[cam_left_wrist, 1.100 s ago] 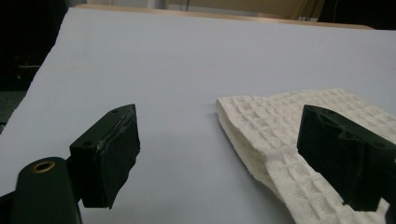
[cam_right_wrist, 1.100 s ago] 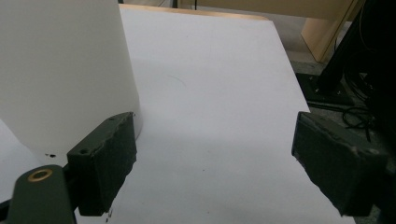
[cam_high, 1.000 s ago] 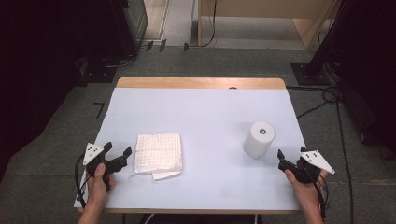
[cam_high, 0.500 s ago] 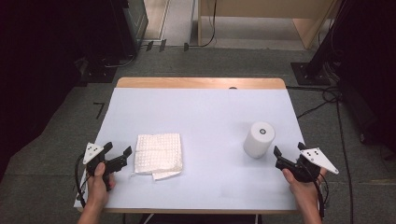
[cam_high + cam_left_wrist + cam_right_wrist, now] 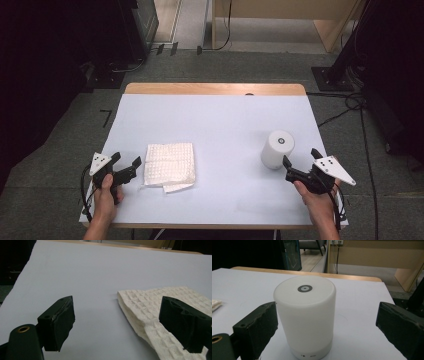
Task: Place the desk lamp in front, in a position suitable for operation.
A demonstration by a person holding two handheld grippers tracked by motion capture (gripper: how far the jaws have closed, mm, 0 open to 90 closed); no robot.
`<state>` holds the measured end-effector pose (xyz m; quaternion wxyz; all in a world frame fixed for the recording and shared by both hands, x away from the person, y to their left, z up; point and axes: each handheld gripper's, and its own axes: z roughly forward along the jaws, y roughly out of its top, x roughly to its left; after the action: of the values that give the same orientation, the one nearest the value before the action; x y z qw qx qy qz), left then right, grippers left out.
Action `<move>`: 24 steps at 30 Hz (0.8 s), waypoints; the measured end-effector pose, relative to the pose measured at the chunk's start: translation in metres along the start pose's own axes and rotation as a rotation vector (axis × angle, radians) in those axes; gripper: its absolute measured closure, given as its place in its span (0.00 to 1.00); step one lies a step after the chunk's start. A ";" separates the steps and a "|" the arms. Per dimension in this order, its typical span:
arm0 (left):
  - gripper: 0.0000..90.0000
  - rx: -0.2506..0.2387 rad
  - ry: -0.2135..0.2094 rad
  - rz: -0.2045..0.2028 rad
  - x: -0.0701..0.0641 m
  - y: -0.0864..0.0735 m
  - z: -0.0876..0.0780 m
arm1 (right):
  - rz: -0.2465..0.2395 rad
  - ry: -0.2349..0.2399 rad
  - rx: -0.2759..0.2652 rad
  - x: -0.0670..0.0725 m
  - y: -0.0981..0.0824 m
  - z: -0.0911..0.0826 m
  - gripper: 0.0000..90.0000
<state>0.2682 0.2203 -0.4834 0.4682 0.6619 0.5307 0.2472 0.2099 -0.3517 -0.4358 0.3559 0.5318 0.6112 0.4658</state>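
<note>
Right gripper point(image 5: 299, 165) has crept up toward the white lamp point(image 5: 276, 149), jaws just been opening, now wide apart with that smooth matte cylinder standing untouched just ahead of them. Left gripper point(image 5: 126, 162) hasn't budged, jaws apart, empty, beside the folded waffle-textured cloth point(image 5: 170, 164) on the white table point(image 5: 215, 120).

A white rectangular counter point(image 5: 215, 125) with a pale wooden strip point(image 5: 215, 89) along its far edge stands on a grey carpeted floor point(image 5: 65, 150). A small black L-shaped mark point(image 5: 107, 118) lies on the carpet just beyond the counter's far left corner. Behind the counter stands a light wooden piece of furniture point(image 5: 280, 20), and to its left a dark cabinet point(image 5: 142, 25). Black cables point(image 5: 350, 107) trail across the floor at the right, near a black stand base point(image 5: 330, 77).
</note>
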 end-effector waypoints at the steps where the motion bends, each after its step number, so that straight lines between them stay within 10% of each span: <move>1: 0.15 -0.001 0.001 -0.002 0.000 0.000 0.000 | -0.004 0.001 0.000 0.002 0.001 0.003 0.03; 24: 0.15 -0.003 -0.005 -0.011 0.002 0.000 -0.001 | -0.049 -0.045 0.098 0.022 -0.007 0.067 0.00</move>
<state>0.2681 0.2224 -0.4835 0.4721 0.6587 0.5328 0.2436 0.2656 -0.3170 -0.4620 0.3546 0.5437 0.6378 0.4145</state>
